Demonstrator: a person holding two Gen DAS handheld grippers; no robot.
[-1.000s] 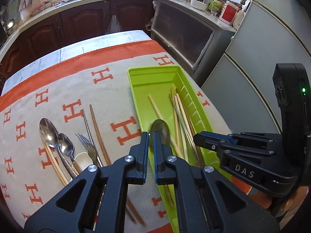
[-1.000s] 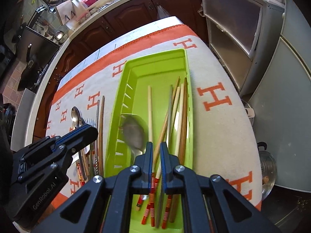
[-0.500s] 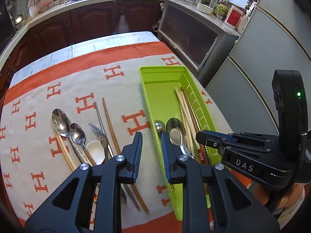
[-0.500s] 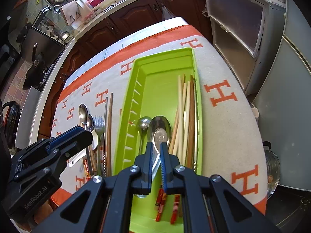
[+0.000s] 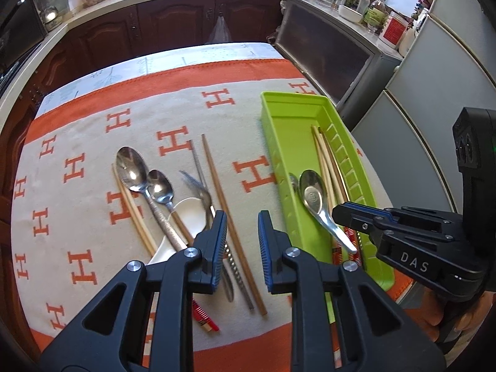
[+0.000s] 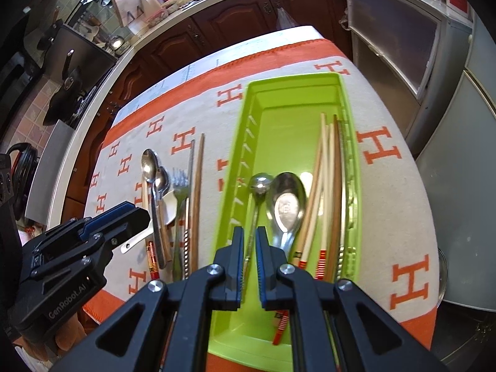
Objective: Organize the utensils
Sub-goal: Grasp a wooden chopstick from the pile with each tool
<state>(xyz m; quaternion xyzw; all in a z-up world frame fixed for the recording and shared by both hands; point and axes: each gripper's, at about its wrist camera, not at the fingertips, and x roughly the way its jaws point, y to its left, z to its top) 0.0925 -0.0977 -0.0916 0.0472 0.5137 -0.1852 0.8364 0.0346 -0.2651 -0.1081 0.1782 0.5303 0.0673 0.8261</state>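
Left claw (image 5: 240,241): nearest item; jaws moderately apart, nothing held, hanging above the loose pile on the desk, a brown chopstick (image 5: 231,217) showing in the gap. Cannot tell whether a pad touches anything.

Right claw (image 6: 248,260): jaws narrowly parted, gripping nothing; over the near end of the tray (image 6: 245,142), with the thin handle of the small ladle (image 6: 260,184) lying in the gap.

Tray, 3 o'clock of the pile: holds the ladle, a metal spoon (image 6: 286,204) beside it, and chopsticks (image 6: 327,167) along the right wall.

Pile, 10 to 12 o'clock of the left claw: two spoons (image 5: 145,176), white spoon (image 5: 189,214), fork (image 5: 198,189), metal chopstick (image 5: 198,164).

Desk (image 5: 93,142): orange-patterned cloth.

Risks, as judged: items in the pile overlap, so closing on one may catch or drag a neighbour; thin smooth handles may slip or pivot in the pads; the right claw, closing by accident, could lift the ladle back out.
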